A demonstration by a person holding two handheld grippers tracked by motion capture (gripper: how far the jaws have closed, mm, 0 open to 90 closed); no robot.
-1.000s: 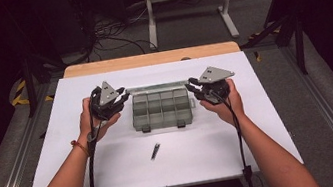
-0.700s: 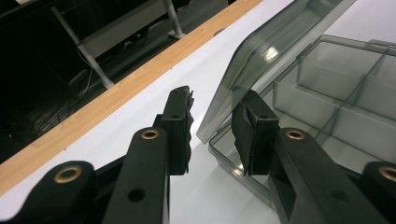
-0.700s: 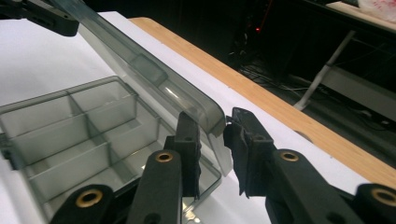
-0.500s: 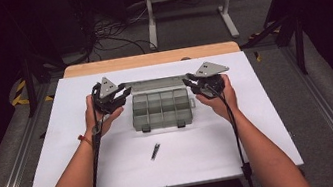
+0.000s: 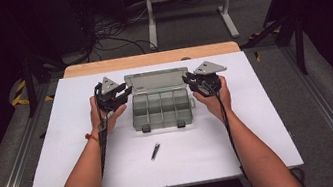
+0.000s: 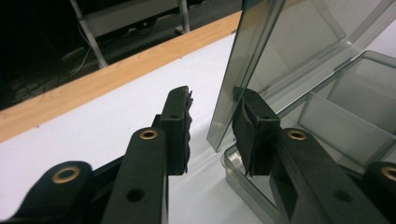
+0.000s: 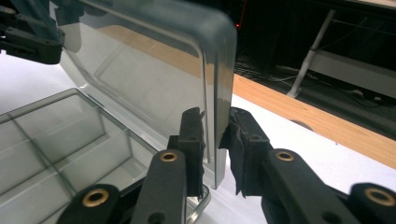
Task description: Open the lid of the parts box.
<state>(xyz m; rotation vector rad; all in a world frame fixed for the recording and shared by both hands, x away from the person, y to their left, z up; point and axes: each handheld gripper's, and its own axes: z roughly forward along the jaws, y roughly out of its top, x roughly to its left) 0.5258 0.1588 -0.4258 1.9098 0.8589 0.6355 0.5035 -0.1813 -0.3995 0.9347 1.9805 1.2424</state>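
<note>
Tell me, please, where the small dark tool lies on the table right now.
In the high view, the small dark tool lies on the white table, just in front of the compartment box, between the forearms.

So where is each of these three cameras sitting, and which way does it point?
High view: above the person's side, looking forward and down on the white table; both forearms, the left gripper and right gripper flank the clear plastic box.
Left gripper view: rides the left gripper, looking along its black jaws at the raised lid, whose edge stands between them.
Right gripper view: rides the right gripper, jaws astride the lid's other side edge.
Shared: all three show the box's lid and compartments.
</note>
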